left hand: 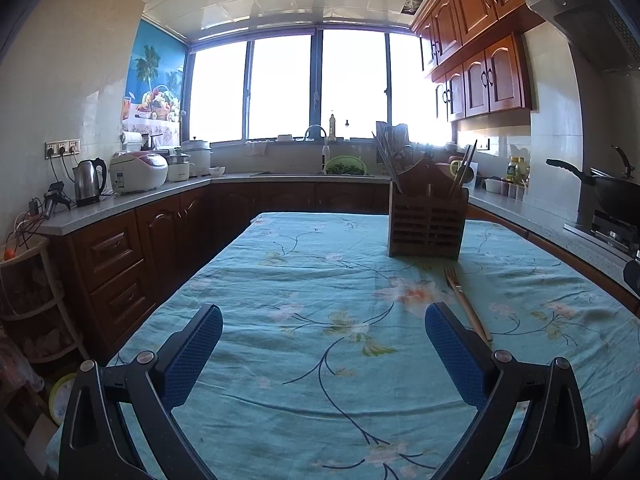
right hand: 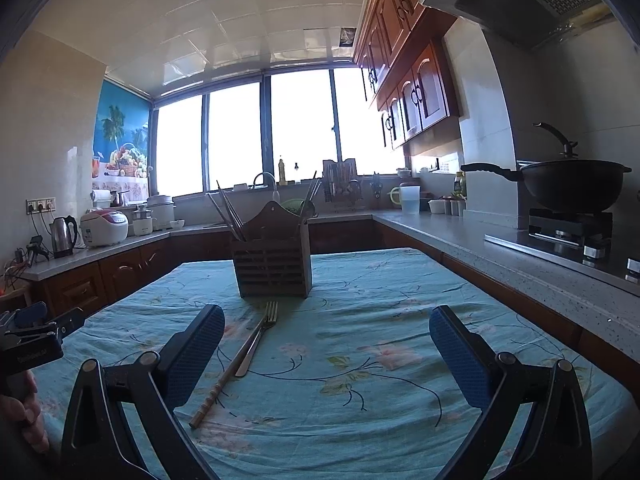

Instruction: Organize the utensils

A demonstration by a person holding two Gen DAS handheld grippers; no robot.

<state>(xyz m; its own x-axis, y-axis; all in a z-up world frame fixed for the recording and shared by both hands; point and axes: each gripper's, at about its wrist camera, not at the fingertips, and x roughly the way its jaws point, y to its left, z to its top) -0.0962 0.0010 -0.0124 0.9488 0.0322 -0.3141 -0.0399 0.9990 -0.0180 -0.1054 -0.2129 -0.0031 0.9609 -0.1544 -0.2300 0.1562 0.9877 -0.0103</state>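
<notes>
Utensils lie on a big desk (right hand: 400, 280) covered with a blue flower cloth (left hand: 304, 360). At the far end of the desk stands a brown wooden holder (right hand: 274, 268) with slots in its front, and some chopsticks (right hand: 228, 212) stick up out of it, leaning to the left and right. Just in front of the holder, on the cloth, lies a shiny metal fork (right hand: 258, 338) with its prongs pointing toward the holder. One long wooden chopstick (right hand: 224, 380) lies right beside the fork, touching it, and its thick end is nearer to the camera. The left gripper (left hand: 324, 332) hangs over the near part of the desk with its blue jaws spread wide and nothing between them; the fork and chopstick are just to its right. The right gripper (right hand: 326, 332) also has its blue jaws spread wide and holds nothing; the fork and chopstick lie between them, close to the left jaw.
</notes>
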